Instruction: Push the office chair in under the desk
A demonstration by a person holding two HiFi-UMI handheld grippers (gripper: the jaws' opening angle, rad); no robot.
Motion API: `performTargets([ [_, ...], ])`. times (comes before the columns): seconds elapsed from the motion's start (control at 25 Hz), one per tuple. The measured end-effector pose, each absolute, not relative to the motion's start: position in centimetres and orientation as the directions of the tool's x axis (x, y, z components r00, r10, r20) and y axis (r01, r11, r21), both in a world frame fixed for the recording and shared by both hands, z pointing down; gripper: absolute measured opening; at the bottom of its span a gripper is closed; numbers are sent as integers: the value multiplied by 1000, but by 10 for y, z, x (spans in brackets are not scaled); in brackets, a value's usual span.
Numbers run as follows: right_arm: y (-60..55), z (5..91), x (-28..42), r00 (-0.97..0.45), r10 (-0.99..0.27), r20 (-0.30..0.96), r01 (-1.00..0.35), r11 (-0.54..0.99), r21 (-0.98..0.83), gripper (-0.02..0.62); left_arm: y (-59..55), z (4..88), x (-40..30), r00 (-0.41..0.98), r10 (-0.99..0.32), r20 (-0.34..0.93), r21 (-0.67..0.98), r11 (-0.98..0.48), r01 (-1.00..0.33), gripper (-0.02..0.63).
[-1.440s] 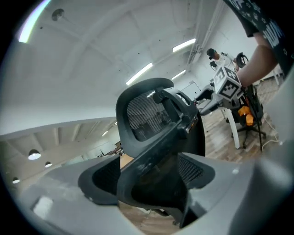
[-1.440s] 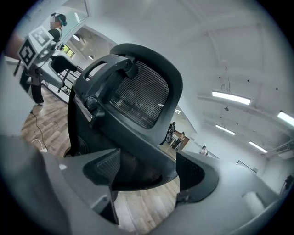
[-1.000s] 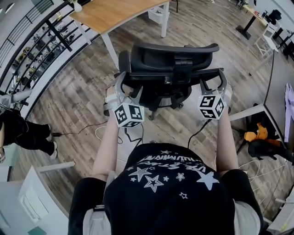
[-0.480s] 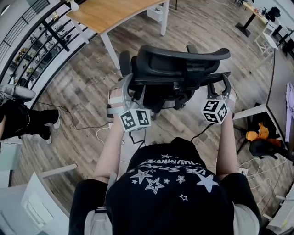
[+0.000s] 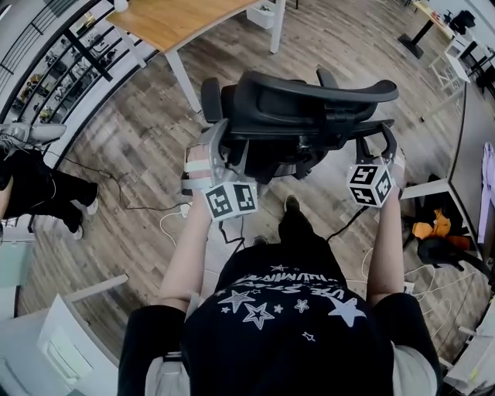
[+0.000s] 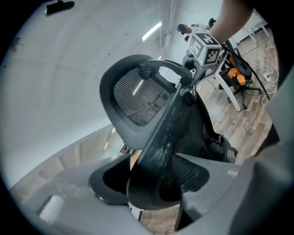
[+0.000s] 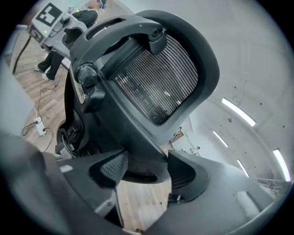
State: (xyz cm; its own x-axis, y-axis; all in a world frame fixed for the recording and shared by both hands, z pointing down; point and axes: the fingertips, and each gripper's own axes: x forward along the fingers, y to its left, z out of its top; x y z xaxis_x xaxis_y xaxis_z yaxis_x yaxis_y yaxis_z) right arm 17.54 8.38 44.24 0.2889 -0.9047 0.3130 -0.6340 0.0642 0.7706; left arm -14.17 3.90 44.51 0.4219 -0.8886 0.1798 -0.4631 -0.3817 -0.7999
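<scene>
Wood-plank floor of an open room. Shelving along the left wall holds small items, too small to identify. The office chair stands on the floor short of the wooden desk — not under it. The left gripper and right gripper have just been closing their jaws — each clamps a side edge of the chair's backrest.

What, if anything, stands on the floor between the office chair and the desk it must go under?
Nothing visible. Only bare wooden floor lies between the office chair and the desk. The desk's near white leg stands just beside the chair, at its left in the picture.
</scene>
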Motion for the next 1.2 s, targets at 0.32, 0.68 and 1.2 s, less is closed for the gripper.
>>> performTargets([
  [0.32, 43, 437, 199, 263, -912, 316, -635, 83, 768, 275, -1, 441, -118, 424, -887, 182, -793, -388, -469, 282],
  [0.68, -8, 438, 241, 234, -916, 325, -630, 112, 769, 267, -38, 442, -77, 431, -880, 198, -781, -407, -473, 279],
  [1.2, -121, 441, 265, 181, -913, 367, -602, 192, 775, 255, -130, 446, -55, 349, -914, 206, -787, -367, -495, 268],
])
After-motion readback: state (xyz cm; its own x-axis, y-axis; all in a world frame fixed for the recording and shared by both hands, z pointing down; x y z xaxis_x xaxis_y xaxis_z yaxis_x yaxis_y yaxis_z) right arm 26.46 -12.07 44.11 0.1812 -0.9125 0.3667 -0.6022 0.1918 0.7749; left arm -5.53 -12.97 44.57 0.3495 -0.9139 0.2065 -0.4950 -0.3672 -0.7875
